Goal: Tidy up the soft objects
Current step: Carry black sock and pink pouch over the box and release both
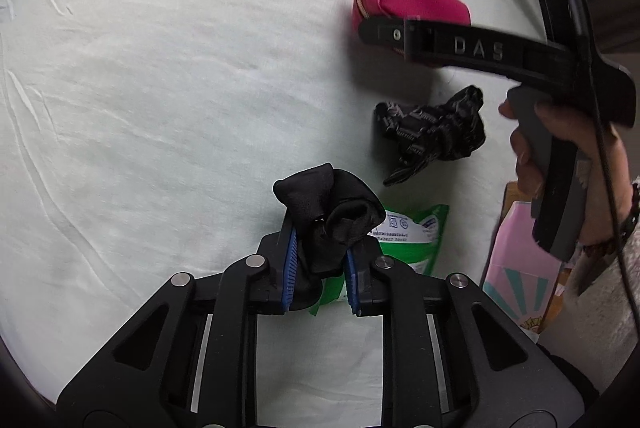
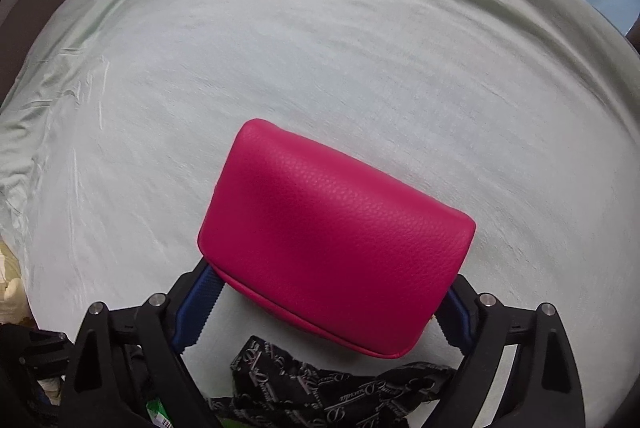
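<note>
Left gripper [image 1: 320,260] had its blue-padded fingers [image 1: 291,260] closed on a rolled black sock [image 1: 328,212], which bulged above the pads as a soft matte bundle at the gripper's twelve o'clock. Just behind it, toward one o'clock, a green packet [image 1: 412,240] with small unreadable print on a white label lay flat on the pale sheet [image 1: 160,108]. Farther out at one o'clock sat a crumpled black patterned cloth [image 1: 432,132]; the right wrist view showed repeating grey script lettering on it, too small to read. Raised letters "DAS" ran along the right gripper's [image 2: 320,312] black body in the left wrist view. Its jaws stood wide, flanking the near edge of a pink pebbled-leather pouch [image 2: 336,228] at its twelve o'clock; whether the pads touched it could not be told. That pouch lay farthest out, at the left gripper's one o'clock.
</note>
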Demonstrator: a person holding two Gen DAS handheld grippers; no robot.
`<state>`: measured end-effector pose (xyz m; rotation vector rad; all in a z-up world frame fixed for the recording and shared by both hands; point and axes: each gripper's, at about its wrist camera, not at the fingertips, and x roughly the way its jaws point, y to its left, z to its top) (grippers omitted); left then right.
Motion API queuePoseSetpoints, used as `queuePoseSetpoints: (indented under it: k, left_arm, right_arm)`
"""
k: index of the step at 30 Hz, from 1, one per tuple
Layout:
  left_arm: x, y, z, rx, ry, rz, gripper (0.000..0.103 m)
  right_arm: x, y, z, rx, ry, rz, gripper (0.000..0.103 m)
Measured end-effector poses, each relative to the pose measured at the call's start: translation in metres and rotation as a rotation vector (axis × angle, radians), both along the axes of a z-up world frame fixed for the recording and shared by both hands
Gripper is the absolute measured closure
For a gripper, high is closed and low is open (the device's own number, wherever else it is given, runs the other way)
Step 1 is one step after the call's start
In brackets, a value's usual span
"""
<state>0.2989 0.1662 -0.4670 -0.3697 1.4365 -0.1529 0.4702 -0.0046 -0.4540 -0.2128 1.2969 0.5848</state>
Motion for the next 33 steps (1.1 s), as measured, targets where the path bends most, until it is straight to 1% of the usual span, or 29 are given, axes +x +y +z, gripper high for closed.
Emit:
queuePoseSetpoints:
  k: [2,4,7,8,11,15,19,22,28,33]
  left_arm:
    - [0.002,0.005,0.008,-0.006,-0.009,0.006,0.086]
    - [0.004,0.008,0.015,-0.003,-0.022,0.014,0.086]
    - [0.004,0.013,0.026,-0.006,-0.037,0.021,0.086]
    - [0.004,0.015,0.03,-0.008,-0.045,0.022,0.086]
    - [0.001,0.016,0.045,-0.001,-0.072,0.012,0.086]
    - [-0.006,0.012,0.067,0.001,-0.114,0.002,0.086]
    - [-0.012,0.013,0.095,0.011,-0.158,-0.012,0.086]
    - [-0.018,0.011,0.111,0.016,-0.185,-0.021,0.086]
    - [-0.038,0.013,0.157,0.024,-0.251,-0.054,0.086]
    - [-0.057,0.007,0.197,0.027,-0.303,-0.085,0.086]
  right_arm:
    - [-0.001,-0.003,0.003,0.005,0.0,-0.002,0.012]
    - [-0.014,-0.009,0.0,0.01,-0.002,-0.007,0.012]
    - [-0.009,-0.012,0.009,0.021,-0.016,-0.018,0.012]
    - [-0.024,-0.006,0.012,0.024,-0.021,-0.022,0.012]
    - [-0.045,-0.014,0.03,0.035,-0.042,-0.038,0.012]
    - [-0.056,-0.026,0.054,0.048,-0.065,-0.06,0.012]
    - [-0.069,-0.022,0.077,0.058,-0.092,-0.075,0.012]
    - [-0.082,-0.023,0.1,0.068,-0.121,-0.092,0.012]
    - [-0.112,-0.033,0.146,0.084,-0.178,-0.135,0.012]
    - [-0.146,-0.042,0.186,0.09,-0.23,-0.182,0.012]
